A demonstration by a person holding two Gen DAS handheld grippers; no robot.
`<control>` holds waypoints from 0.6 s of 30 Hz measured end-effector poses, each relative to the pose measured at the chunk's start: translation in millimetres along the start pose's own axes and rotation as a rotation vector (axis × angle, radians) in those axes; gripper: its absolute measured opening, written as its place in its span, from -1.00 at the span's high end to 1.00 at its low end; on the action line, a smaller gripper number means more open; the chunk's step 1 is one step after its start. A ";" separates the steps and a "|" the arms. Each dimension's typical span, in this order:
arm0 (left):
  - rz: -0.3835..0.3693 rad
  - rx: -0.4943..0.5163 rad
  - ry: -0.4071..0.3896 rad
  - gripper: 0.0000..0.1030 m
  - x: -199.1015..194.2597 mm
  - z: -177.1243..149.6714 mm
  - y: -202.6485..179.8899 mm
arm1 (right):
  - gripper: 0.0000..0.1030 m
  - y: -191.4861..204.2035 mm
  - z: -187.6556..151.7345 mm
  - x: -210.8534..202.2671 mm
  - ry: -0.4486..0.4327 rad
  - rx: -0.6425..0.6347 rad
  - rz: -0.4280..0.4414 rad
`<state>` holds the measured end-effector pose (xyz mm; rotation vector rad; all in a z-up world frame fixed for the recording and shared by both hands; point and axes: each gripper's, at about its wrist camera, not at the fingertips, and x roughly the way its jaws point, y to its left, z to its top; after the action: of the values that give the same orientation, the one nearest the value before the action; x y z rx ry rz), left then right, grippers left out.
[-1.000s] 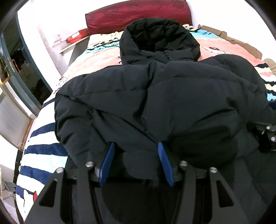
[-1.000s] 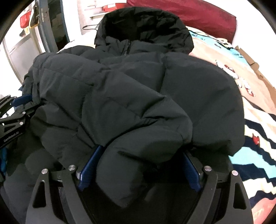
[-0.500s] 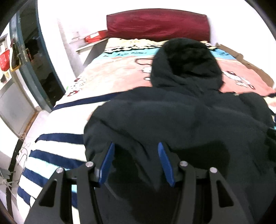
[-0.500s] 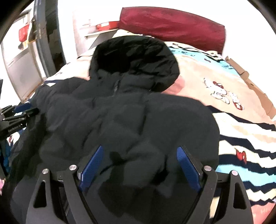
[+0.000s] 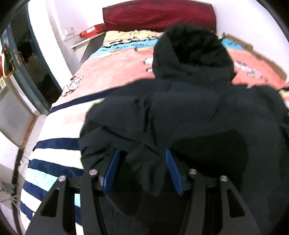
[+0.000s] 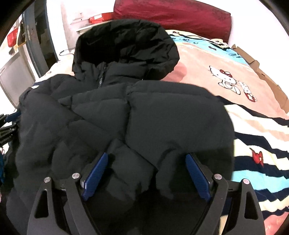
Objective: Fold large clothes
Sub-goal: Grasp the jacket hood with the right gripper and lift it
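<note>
Black puffer jacket (image 5: 189,115) lies on the bed (image 5: 112,72), hood (image 6: 126,41) toward the headboard end, bulk near the foot edge where I stand. Shell is matte, quilted into fat soft panels; both sleeves are folded across the chest, meeting near the middle. Zipper (image 6: 101,79) runs up into the collar below the hood opening.

My left gripper (image 5: 142,162): blue ribbed fingers (image 5: 112,170) spread, a puffy fold of the hem bulging between them; I cannot tell whether the pads actually press it. My right gripper (image 6: 146,166): fingers (image 6: 196,175) spread wider, quilted hem fabric mounded in the gap, not visibly squeezed.

Under the jacket, a fleecy blanket (image 6: 252,130): navy, white and turquoise stripes near the foot, a salmon-pink field with cartoon cat prints (image 6: 225,77) farther up. Dark red headboard cushion (image 5: 159,16) at the far edge. Red flat box (image 5: 92,30) on a shelf beside the bed's far left corner. Cardboard (image 6: 261,72) along the right edge.
</note>
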<state>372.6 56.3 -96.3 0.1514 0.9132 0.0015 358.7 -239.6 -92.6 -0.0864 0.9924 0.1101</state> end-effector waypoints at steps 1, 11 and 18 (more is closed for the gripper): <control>-0.003 -0.008 -0.010 -0.01 -8.2 6.7 4.3 | -0.68 -2.5 1.9 -8.9 -0.010 -0.003 0.000; -0.093 0.043 -0.073 -0.20 -28.0 135.3 4.4 | -0.68 -56.4 119.0 -54.6 -0.157 -0.056 -0.084; -0.138 0.102 -0.043 -0.20 60.0 219.0 -35.0 | -0.72 -89.5 226.1 34.4 -0.139 -0.083 -0.084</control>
<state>579.8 -2.9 -16.6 0.1819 0.8801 -0.1760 576.8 -298.6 3.6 -0.1939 0.8441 0.0796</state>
